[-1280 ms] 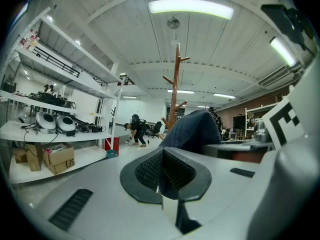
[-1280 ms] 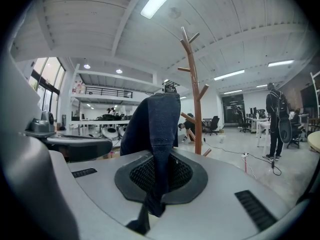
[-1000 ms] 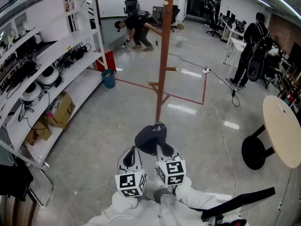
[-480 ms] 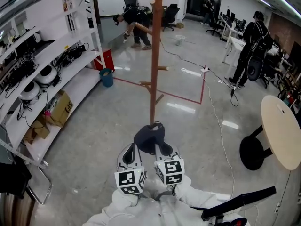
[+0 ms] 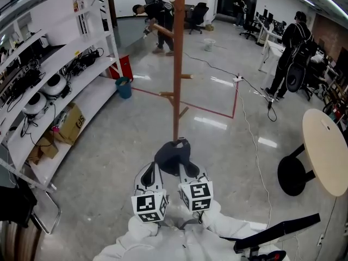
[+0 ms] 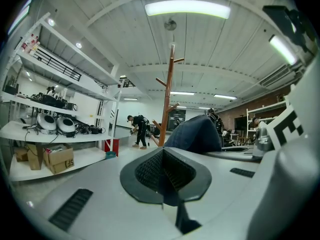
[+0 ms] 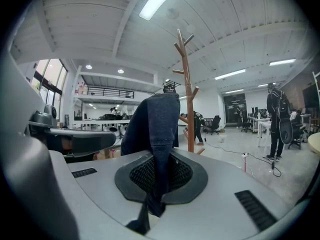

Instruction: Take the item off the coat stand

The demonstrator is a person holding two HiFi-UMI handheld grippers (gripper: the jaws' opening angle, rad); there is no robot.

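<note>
Just in front of the coat stand, clear of its pegs, the denim cap rises straight ahead of the right gripper, whose jaws clamp its edge. The left gripper sits just beside it, jaws together on nothing.

White sleeves are worn. The left gripper and the right gripper are moulded in pale grey, with dark ribbed pads and slotted vents; each is topped by a white cube printed with black square markers.
</note>
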